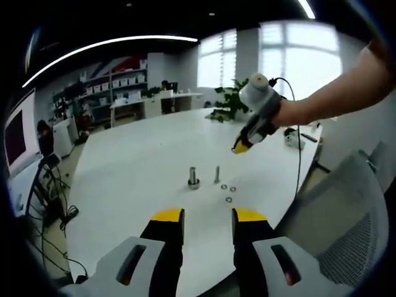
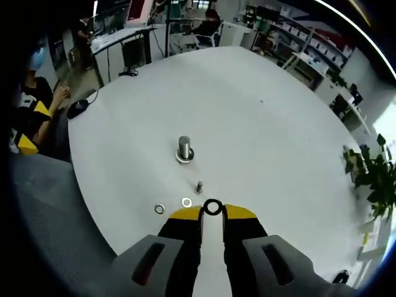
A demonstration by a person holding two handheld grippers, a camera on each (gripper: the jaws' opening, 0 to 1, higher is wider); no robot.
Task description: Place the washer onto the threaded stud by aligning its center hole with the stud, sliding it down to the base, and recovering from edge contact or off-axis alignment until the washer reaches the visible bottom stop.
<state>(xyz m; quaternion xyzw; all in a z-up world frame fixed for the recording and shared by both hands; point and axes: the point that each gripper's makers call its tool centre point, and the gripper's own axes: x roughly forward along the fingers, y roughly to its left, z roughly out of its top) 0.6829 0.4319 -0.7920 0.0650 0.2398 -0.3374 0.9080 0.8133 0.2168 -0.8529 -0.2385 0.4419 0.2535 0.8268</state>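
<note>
A thin threaded stud (image 1: 217,174) (image 2: 199,186) stands upright on the white table (image 1: 142,167) (image 2: 260,124). Beside it is a thicker post (image 1: 193,178) (image 2: 184,148) with a ring at its base. My right gripper (image 2: 213,212) is shut on a dark washer (image 2: 213,207), held edge-on at its yellow tips, just short of the thin stud. In the left gripper view the right gripper (image 1: 241,147) hangs above and behind the studs, held by a hand. Loose washers (image 1: 228,199) (image 2: 187,202) lie near the stud. My left gripper (image 1: 208,216) is open, holding nothing, short of the studs.
A grey mesh chair (image 1: 346,216) stands at the table's edge on the right. A potted plant (image 1: 229,102) (image 2: 371,173) sits at the far side. A person (image 2: 31,105) sits beside the table. Cables (image 1: 52,210) trail on the floor.
</note>
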